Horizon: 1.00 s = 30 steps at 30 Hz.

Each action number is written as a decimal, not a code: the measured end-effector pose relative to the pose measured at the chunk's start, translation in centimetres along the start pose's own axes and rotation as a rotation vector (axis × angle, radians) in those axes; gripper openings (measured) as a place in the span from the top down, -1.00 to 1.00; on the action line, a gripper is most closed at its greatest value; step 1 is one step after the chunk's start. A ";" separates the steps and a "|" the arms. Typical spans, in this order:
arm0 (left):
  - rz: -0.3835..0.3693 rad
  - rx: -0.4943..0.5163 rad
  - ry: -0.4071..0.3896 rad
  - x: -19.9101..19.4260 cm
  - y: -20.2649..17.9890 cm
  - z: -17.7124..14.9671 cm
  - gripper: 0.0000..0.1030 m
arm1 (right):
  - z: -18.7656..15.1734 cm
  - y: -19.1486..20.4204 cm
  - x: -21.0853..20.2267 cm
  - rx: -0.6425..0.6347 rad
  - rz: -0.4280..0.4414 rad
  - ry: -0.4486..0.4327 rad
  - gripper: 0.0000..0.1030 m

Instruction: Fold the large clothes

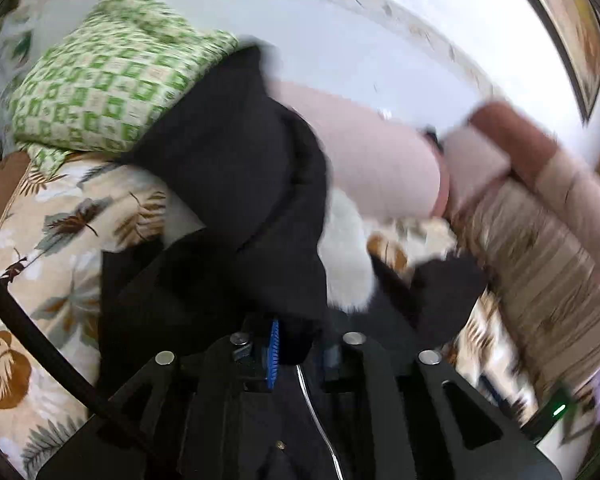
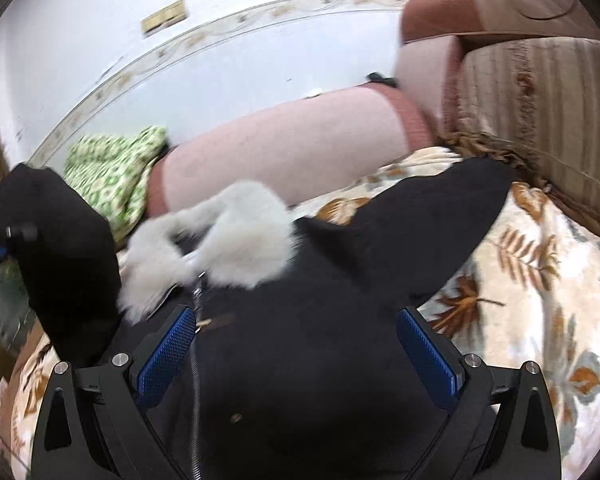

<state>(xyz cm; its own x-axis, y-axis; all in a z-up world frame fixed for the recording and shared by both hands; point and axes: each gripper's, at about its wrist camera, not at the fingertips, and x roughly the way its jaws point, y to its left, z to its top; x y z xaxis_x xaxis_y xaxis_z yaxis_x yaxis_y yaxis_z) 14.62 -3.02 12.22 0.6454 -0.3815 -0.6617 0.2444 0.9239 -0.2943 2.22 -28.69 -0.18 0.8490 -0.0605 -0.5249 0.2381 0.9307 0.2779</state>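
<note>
A large black coat (image 1: 220, 168) with a white fur trim (image 1: 344, 256) lies on a leaf-patterned bedspread (image 1: 60, 240). My left gripper (image 1: 296, 340) is shut on a fold of the black cloth, which rises in front of the lens; one blue pad shows beside the cloth. In the right wrist view the coat (image 2: 300, 380) spreads under my right gripper (image 2: 296, 336), whose blue pads stand wide apart and open just above the fabric. The fur trim (image 2: 236, 240) lies just beyond it. A lifted black fold (image 2: 60, 264) hangs at the left edge.
A green checked pillow (image 2: 112, 168) lies at the back left, next to a long pink bolster (image 2: 280, 148) along the pale wall. A striped beige cushion (image 2: 532, 100) stands at the right. The leaf-patterned bedspread (image 2: 520, 320) shows to the right of the coat.
</note>
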 end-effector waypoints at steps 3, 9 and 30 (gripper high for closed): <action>-0.003 0.026 0.003 0.5 -1.9 -2.0 -0.31 | 0.5 -0.7 -0.3 0.016 -0.004 -0.010 -0.98; 0.032 -0.054 -0.015 -1.1 0.4 -3.2 -0.50 | 0.6 -1.1 1.0 0.034 0.043 0.022 -0.98; 0.449 -0.180 0.062 -4.7 11.9 -14.7 -0.52 | -2.6 -3.4 11.3 0.070 -0.045 0.332 0.97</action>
<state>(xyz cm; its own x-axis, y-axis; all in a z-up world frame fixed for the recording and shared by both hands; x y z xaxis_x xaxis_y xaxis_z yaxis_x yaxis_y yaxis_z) 3.88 9.38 1.70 0.6129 0.0480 -0.7887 -0.1807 0.9802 -0.0808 9.80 -31.59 -9.18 0.6393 0.0304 -0.7683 0.3133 0.9022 0.2964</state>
